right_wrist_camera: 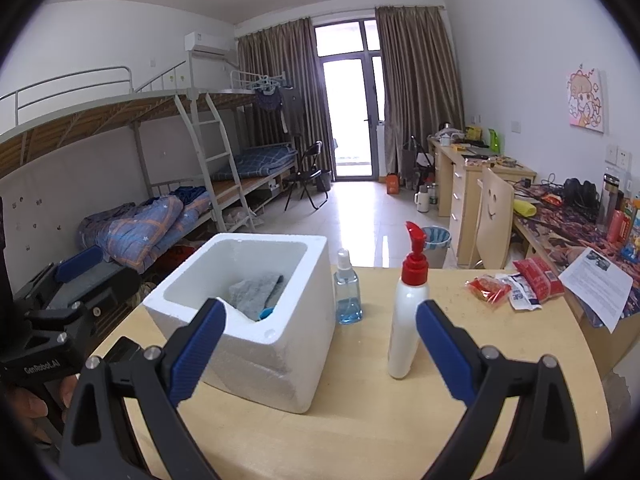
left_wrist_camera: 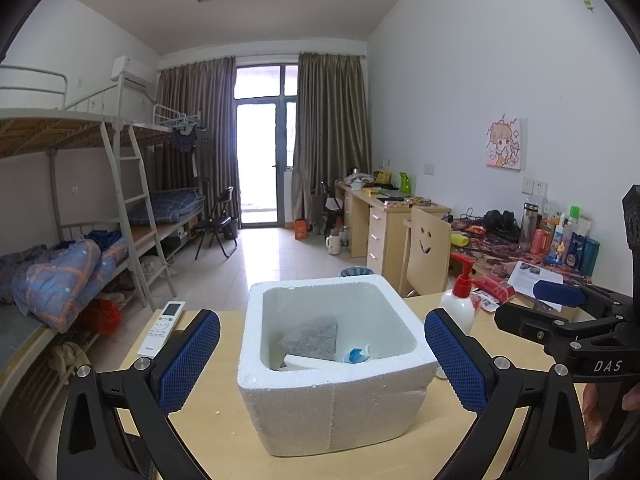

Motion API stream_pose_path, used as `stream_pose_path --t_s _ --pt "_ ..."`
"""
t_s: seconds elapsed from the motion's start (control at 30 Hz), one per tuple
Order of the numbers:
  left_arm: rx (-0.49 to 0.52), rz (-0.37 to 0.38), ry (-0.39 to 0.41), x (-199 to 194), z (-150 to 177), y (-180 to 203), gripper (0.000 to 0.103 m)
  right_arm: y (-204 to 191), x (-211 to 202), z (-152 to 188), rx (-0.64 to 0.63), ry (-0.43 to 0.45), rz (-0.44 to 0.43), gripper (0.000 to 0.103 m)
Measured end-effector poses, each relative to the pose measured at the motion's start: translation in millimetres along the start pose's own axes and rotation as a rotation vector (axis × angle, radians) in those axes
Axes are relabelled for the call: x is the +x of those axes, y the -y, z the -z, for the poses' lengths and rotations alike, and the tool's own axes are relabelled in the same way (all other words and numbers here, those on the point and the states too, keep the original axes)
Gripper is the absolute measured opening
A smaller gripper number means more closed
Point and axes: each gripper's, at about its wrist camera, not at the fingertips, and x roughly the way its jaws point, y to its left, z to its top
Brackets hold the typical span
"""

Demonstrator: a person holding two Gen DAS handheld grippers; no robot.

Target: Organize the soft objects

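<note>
A white foam box (left_wrist_camera: 336, 408) stands on the round wooden table (left_wrist_camera: 208, 432). Inside it lie a grey cloth (left_wrist_camera: 310, 338), a white flat item (left_wrist_camera: 308, 362) and a blue-and-white packet (left_wrist_camera: 356, 355). My left gripper (left_wrist_camera: 322, 364) is open and empty, its blue pads on either side of the box's near wall. In the right wrist view the box (right_wrist_camera: 256, 344) sits left of centre with the grey cloth (right_wrist_camera: 254, 292) in it. My right gripper (right_wrist_camera: 320, 348) is open and empty, just right of the box. It also shows at the right edge of the left wrist view (left_wrist_camera: 560, 312).
A white pump bottle with a red top (right_wrist_camera: 408, 320) and a small blue spray bottle (right_wrist_camera: 347, 296) stand right of the box. Red snack packets (right_wrist_camera: 516, 284) and a paper (right_wrist_camera: 600, 284) lie at the far right. A remote control (left_wrist_camera: 162, 328) lies at the table's left.
</note>
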Motion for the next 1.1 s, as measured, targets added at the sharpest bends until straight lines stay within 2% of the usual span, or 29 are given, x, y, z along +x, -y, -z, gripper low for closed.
stream_pose_path --t_s 0.67,1.1 --pt "0.032 -0.003 0.109 -75 -12 22 0.102 -20 -80 0 -0.033 0.113 -0.008 0.098" --pt "0.045 0.001 0.144 -120 -4 30 0.102 -28 -116 10 -0.042 0.144 0.008 0.1"
